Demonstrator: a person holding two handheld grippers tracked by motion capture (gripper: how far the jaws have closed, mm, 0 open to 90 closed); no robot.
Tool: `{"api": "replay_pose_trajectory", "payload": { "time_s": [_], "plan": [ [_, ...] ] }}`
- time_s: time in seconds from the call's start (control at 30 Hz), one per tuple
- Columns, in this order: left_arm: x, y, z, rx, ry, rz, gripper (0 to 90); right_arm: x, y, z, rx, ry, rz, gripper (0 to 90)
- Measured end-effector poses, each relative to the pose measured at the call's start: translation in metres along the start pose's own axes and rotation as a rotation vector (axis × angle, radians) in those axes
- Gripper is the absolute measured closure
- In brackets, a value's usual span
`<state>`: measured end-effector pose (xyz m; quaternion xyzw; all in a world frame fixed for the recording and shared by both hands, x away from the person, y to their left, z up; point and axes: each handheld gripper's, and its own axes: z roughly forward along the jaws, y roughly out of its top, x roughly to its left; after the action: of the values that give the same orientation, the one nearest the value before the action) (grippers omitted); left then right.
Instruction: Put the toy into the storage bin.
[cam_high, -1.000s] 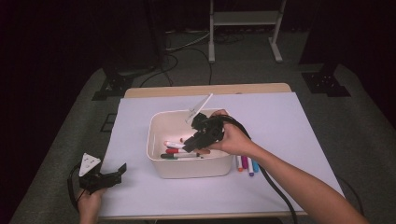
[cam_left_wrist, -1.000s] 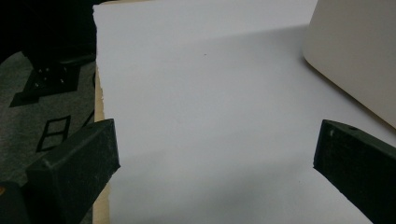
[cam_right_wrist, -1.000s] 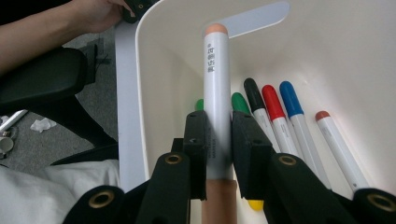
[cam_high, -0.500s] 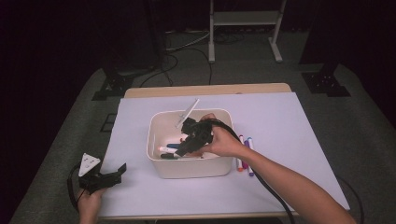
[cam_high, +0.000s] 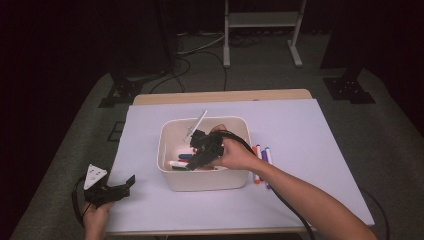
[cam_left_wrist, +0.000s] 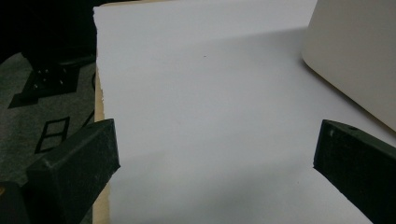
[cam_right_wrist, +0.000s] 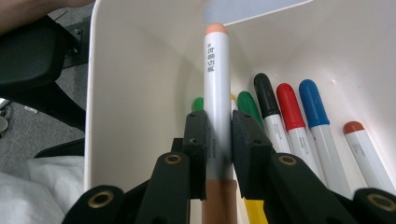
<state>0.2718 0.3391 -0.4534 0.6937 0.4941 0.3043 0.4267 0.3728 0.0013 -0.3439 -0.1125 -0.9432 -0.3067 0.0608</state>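
A white bin (cam_high: 170, 175) stands mid-table with several capped markers (cam_right_wrist: 289, 107) lying in it: green, black, red, blue and orange. My right gripper (cam_high: 196, 145) reaches into the bin from the right, low over the markers. It is shut on a white marker with a peach cap (cam_right_wrist: 216, 84), whose far end slants up past the bin's back rim (cam_high: 197, 122). My left gripper (cam_high: 120, 187) rests near the table's front left corner, open, with only bare white sheet between its jaws (cam_left_wrist: 217, 144).
A few more markers (cam_high: 261, 159) lie on the white sheet (cam_high: 305, 135) just right of the bin. The bin's side (cam_left_wrist: 359, 56) stands to the front right of the left gripper. Dark stands and cables sit on the floor behind the table.
The right gripper has sunk and shifted left into the bin with the white marker in its jaws. The left gripper has stayed where it was.
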Motion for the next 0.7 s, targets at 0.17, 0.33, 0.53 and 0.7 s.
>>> {"api": "replay_pose_trajectory", "payload": {
  "time_s": [0.17, 0.33, 0.53, 0.7],
  "plan": [
    [0.0, 0.0, 0.0, -0.003, 0.001, -0.002, 0.0, 0.0, 0.0, 0.0, 0.014, -0.013, -0.003, 67.9],
    [0.0, 0.0, 0.0, -0.002, 0.0, -0.004, 0.0, 0.0, -0.004, -0.011, -0.016, -0.032, 0.003, 63.6],
    [0.0, 0.0, 0.0, 0.0, 0.0, 0.0, 0.0, -0.001, -0.013, -0.04, -0.08, -0.055, 0.035, 57.3],
    [0.0, 0.0, 0.0, 0.0, 0.004, 0.007, 0.0, -0.001, -0.024, -0.065, -0.111, -0.087, 0.065, 53.2]
  ]
}}
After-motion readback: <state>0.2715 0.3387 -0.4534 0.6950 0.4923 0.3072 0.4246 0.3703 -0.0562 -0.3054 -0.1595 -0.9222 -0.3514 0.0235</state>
